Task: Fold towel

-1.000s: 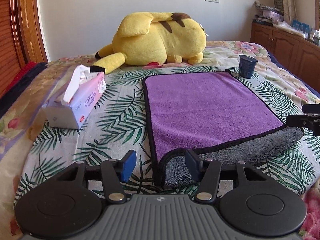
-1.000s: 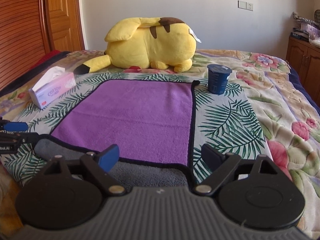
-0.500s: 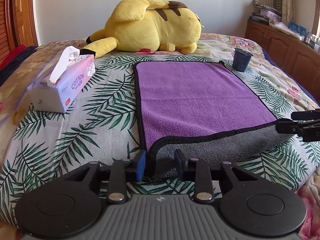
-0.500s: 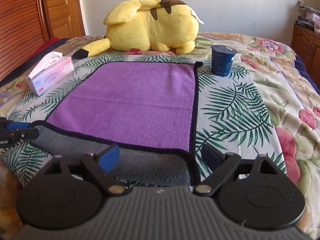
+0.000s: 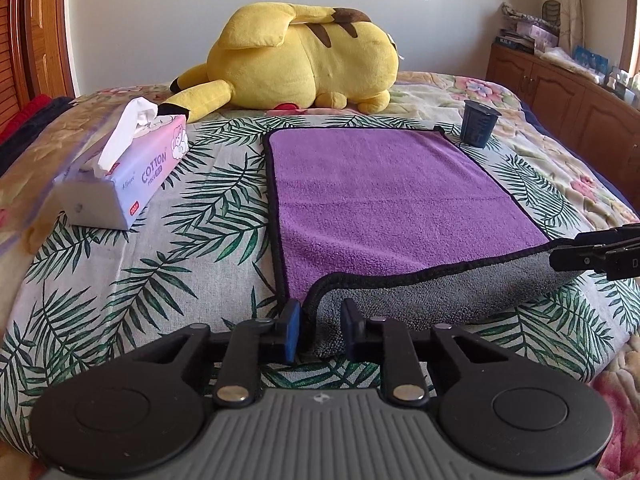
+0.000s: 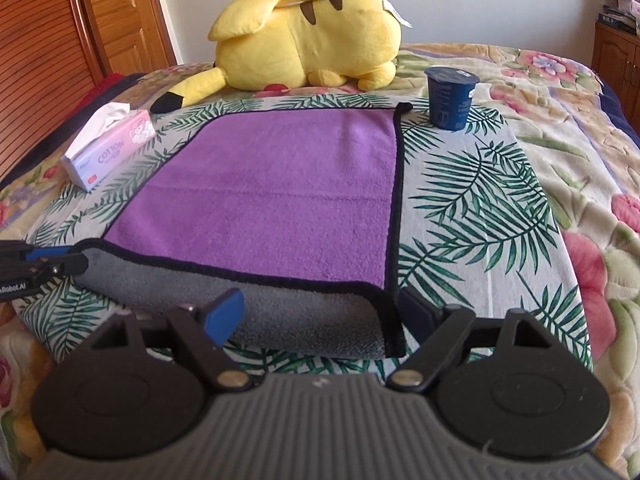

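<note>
A purple towel [image 5: 384,196] with black trim and a grey underside lies flat on the bed; its near edge is rolled back, showing a grey strip [image 6: 256,300]. My left gripper [image 5: 320,330] has narrowed around the towel's near left corner, with a gap still showing between the pads and the grey fold. My right gripper [image 6: 320,316] is wide open, its fingers on either side of the towel's near right corner. Each gripper shows at the edge of the other's view, the right one [image 5: 596,254] and the left one [image 6: 40,266].
A yellow plush toy [image 5: 300,68] lies beyond the towel. A tissue box [image 5: 124,172] sits left of it, and a dark blue cup [image 6: 452,98] stands at its far right corner. Wooden cabinets [image 5: 568,92] stand to the right of the bed.
My left gripper has closed in from open to a narrow gap around the near left corner. Both grippers have come lower and closer to the towel's near edge. The right jaws stayed wide.
</note>
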